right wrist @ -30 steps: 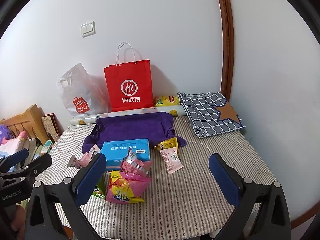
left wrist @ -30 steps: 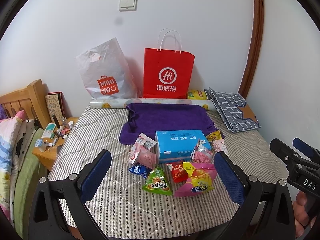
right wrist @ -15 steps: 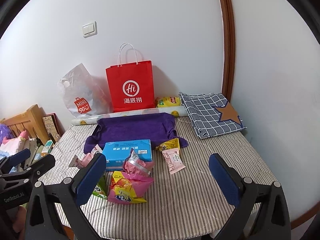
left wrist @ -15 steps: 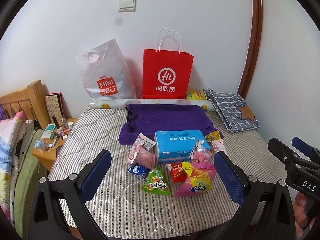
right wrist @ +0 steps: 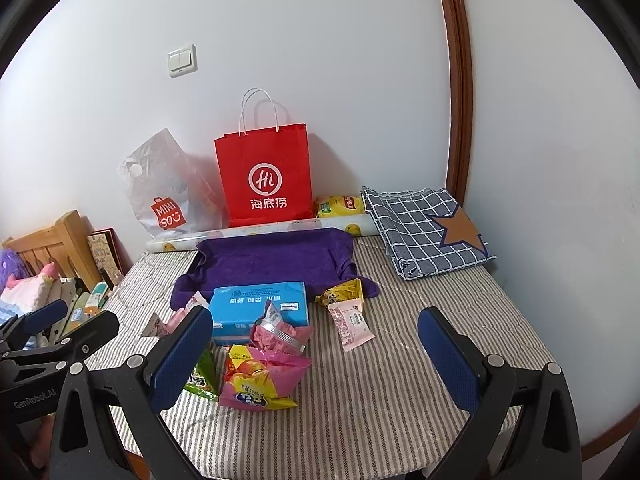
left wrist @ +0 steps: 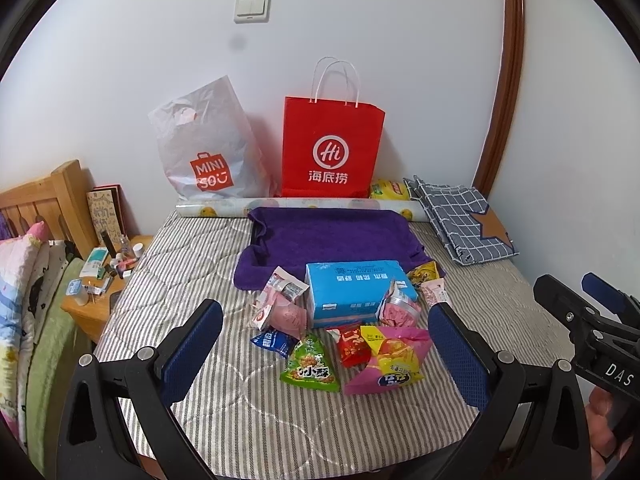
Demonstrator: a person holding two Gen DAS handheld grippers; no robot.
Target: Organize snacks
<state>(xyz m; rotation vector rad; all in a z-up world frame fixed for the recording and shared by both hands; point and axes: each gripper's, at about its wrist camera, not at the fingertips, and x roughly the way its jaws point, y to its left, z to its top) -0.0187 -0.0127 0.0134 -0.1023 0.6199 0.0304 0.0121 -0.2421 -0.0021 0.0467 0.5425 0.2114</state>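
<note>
Several snack packets lie in a heap on the striped mattress (left wrist: 192, 264): a green triangular pack (left wrist: 313, 365), a pink and yellow bag (left wrist: 390, 362) (right wrist: 260, 380), a small red pack (left wrist: 352, 346), a blue pack (left wrist: 272, 340), pink packs (left wrist: 282, 304) and a light pink wrapper (right wrist: 352, 326). A blue box (left wrist: 356, 292) (right wrist: 260, 308) sits behind them. My left gripper (left wrist: 326, 344) is open and empty, above the near side of the heap. My right gripper (right wrist: 316, 348) is open and empty, to the right of the heap.
A purple towel (left wrist: 332, 236) lies behind the box. A red paper bag (left wrist: 330, 148) and a white plastic bag (left wrist: 208, 148) lean on the wall. A folded checked cloth (left wrist: 464, 216) is at the back right. A cluttered nightstand (left wrist: 104, 280) stands left.
Both grippers have shifted slightly; the scene sits a little lower in the right wrist view. Nothing on the bed has moved.
</note>
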